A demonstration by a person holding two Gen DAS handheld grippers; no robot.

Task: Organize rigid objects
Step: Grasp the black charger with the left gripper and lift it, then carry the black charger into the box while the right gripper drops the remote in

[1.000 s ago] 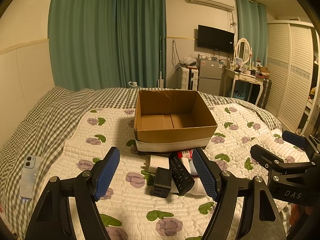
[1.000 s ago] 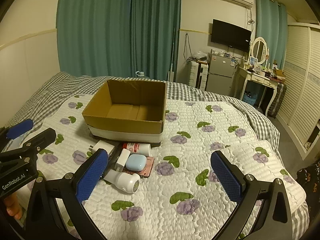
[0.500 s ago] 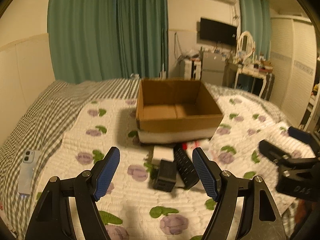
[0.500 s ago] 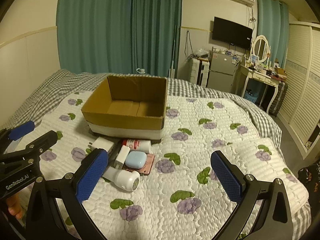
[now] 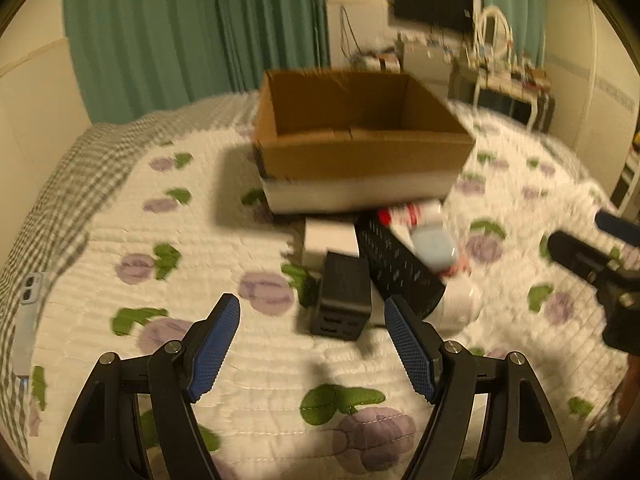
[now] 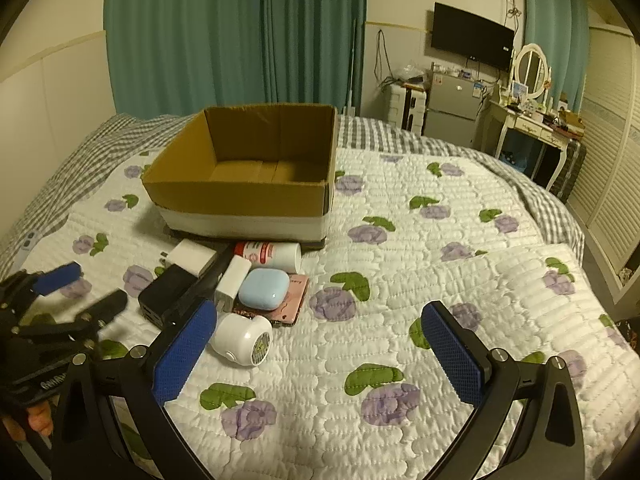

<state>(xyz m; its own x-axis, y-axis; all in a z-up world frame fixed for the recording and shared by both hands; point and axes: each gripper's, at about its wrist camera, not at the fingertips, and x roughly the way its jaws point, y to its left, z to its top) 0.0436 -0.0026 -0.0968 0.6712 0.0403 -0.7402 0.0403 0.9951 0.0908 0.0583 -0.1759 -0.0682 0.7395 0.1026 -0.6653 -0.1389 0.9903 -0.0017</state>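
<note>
An open, empty cardboard box stands on the quilted bed. In front of it lies a cluster: a black charger block, a black remote, a white adapter, a red-and-white bottle, a light blue case on a pink card, and a white round jar. My left gripper is open and empty, just short of the black charger. My right gripper is open and empty, right of the jar.
A phone lies at the bed's left edge. Green curtains hang behind the bed. A fridge, a dressing table and a wardrobe stand at the right. Bare quilt spreads right of the cluster.
My left gripper has moved forward and down toward the black charger; its view is blurred. My right gripper has also moved closer to the cluster. Both stay open.
</note>
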